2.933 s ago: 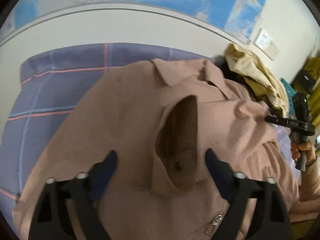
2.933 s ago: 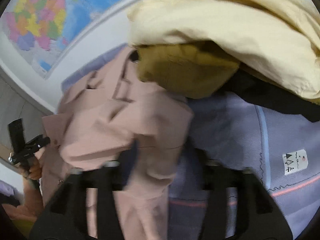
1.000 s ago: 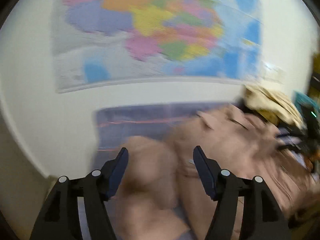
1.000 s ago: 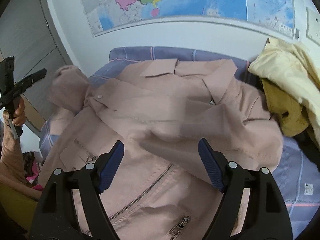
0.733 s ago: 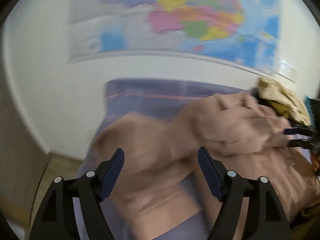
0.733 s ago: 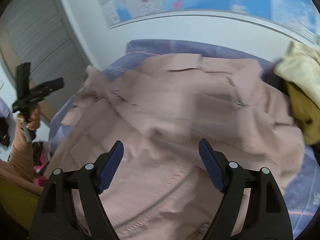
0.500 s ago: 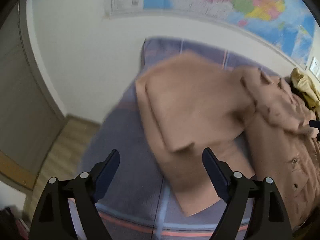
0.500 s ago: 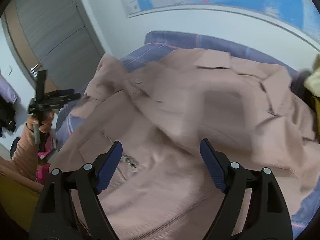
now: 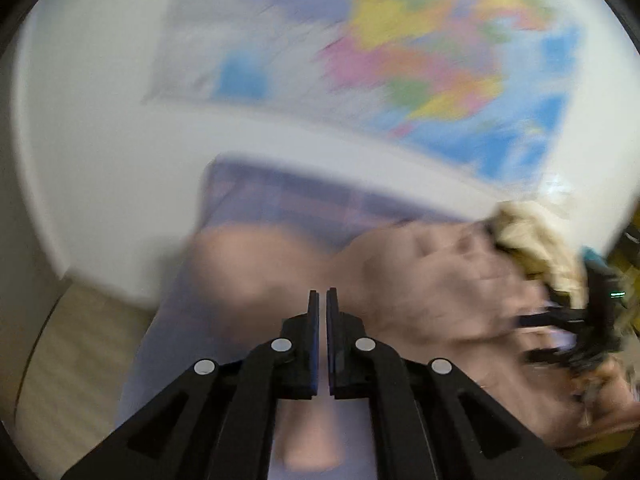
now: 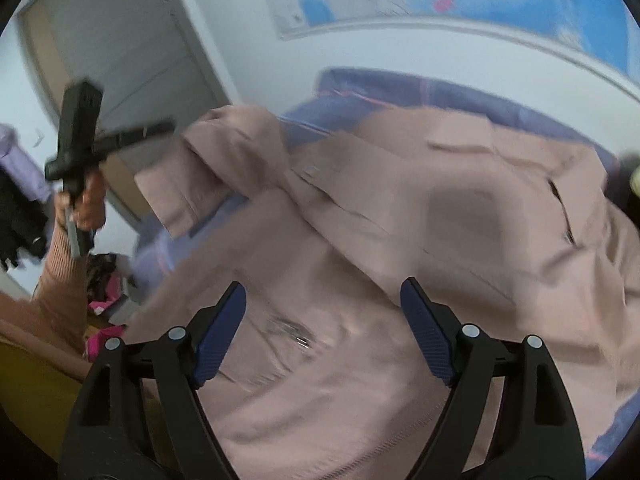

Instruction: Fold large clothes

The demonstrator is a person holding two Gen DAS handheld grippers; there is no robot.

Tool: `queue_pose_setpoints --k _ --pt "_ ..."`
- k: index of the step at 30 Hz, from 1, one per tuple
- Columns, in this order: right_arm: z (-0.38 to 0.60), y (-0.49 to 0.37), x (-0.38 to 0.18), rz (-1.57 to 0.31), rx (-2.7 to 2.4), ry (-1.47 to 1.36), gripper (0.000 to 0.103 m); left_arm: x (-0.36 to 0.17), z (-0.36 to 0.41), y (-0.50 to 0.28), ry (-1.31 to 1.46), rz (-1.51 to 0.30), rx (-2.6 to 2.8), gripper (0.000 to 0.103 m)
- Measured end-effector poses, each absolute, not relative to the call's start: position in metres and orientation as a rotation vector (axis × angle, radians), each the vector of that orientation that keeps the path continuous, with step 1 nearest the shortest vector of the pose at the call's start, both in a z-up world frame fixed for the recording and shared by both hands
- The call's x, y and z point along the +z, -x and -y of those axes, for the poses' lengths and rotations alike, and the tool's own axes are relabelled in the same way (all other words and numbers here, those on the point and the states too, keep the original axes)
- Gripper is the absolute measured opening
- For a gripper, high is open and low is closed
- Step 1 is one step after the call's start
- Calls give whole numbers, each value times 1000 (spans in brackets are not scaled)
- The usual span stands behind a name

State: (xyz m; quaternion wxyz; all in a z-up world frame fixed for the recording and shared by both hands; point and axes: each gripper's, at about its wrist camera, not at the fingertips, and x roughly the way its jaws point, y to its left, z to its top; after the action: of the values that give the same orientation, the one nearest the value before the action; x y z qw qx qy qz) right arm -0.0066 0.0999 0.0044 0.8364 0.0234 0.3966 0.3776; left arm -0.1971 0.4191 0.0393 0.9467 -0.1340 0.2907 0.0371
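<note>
jacket [image 10: 400, 240] on bed [image 10: 400, 92], seemingly spread

The dusty-pink jacket [image 10: 400, 248] lies spread open before me on the bed, collar toward twelve o'clock. One sleeve flops out toward ten o'clock, and the front zip runs down toward six.

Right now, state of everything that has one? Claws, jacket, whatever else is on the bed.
Left claw: shut, nothing between the pads, raised off the bed.
Right claw: open, empty, over the jacket's front.
Pink jacket: spread front-up on the bed, unfolded, rumpled; one sleeve flung out sideways.
Jacket zipper: looks closed, blurred.
Bedsheet: purple plaid, mostly covered by the jacket.
Pile of yellow clothes: heaped beside the jacket, unfolded.
</note>
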Motion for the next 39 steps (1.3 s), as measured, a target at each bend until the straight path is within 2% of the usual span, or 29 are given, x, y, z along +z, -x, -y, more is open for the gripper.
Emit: queue_pose_setpoints --k 2,5,6,7,8,9,12,16,22,30,32,33,34,35,37,39 --pt "-116 13 16 -788 864 -38 80 70 -392 186 183 -565 18 9" --pt "-146 19 23 -748 941 6 79 85 -356 171 84 -562 -45 19" --pt "-157 20 22 -754 960 16 79 84 -341 161 51 -574 -51 34" --pt "-165 21 19 -769 979 15 79 80 -332 160 31 -582 -42 63" --pt "-171 21 17 -780 993 13 79 73 -329 156 16 -586 -8 73" --pt "-177 22 13 -791 1011 16 79 67 -333 157 22 -589 10 77" --pt "-188 21 2 -828 1015 36 79 41 -351 153 90 -671 108 88" --pt "-194 18 -5 -864 1028 31 79 2 -409 177 250 -741 313 91" --pt "-202 13 -9 -886 1041 15 82 -55 -467 225 334 -878 569 96" --pt "-212 9 -21 -926 1050 26 82 -80 -457 254 428 -880 392 96" --pt "-213 10 -21 -929 1048 23 82 -82 -451 252 399 -890 384 93" --pt "-213 10 -21 -928 1046 22 82 -82 -448 250 371 -897 393 85" --pt "-212 11 -21 -926 1043 20 82 -81 -445 250 359 -893 387 65" --pt "-210 12 -21 -926 1038 16 82 -79 -443 248 364 -888 382 52" --pt "-208 11 -20 -920 1036 9 82 -72 -446 249 419 -862 354 7" --pt "-209 12 -14 -889 1026 25 82 -55 -446 250 445 -810 337 5"
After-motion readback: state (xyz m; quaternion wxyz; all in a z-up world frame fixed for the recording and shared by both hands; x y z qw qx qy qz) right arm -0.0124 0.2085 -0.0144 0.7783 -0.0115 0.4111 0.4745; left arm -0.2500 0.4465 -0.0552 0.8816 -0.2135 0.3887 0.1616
